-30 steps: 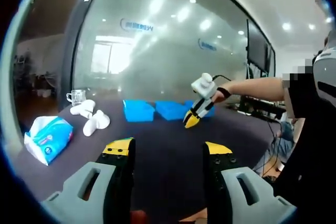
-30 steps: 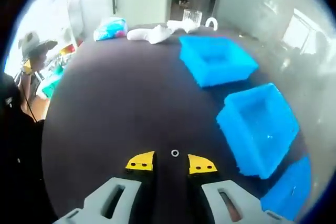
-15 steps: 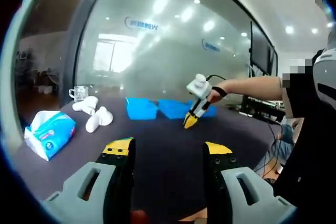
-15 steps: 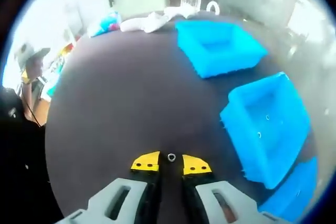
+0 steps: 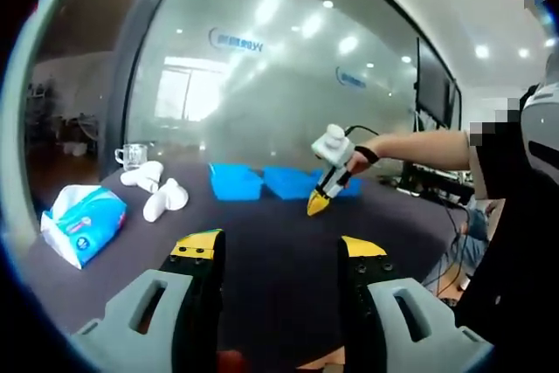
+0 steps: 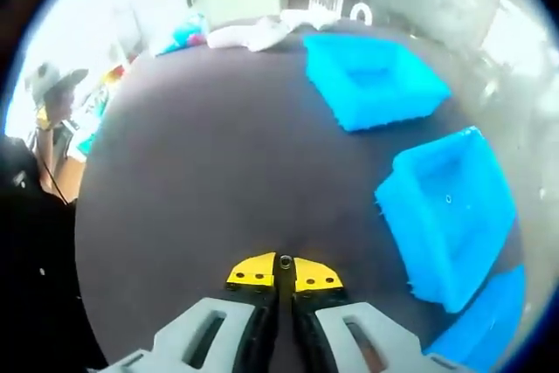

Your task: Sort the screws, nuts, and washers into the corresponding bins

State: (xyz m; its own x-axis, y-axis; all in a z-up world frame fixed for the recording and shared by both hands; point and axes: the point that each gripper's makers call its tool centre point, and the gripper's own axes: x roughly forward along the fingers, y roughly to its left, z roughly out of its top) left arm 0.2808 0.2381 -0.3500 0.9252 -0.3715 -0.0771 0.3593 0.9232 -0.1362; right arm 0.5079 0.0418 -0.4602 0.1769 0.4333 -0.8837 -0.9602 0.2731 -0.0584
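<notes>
Left gripper view sits low, looking level across the dark table [image 5: 279, 242] toward a glass wall [image 5: 262, 85], far from the blue bins [image 5: 234, 183]. Right gripper view hangs close above the same table [image 6: 201, 163], angled down, bins [image 6: 371, 80] on its right. Both catch the tissue pack [image 5: 83, 223] and glass mug [image 5: 131, 156].

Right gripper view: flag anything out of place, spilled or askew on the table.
Nothing stands out. The right hand-held gripper is shut on a small washer on the dark table. The blue bins sit upright, nothing spilled. The tissue pack lies off to the side.
</notes>
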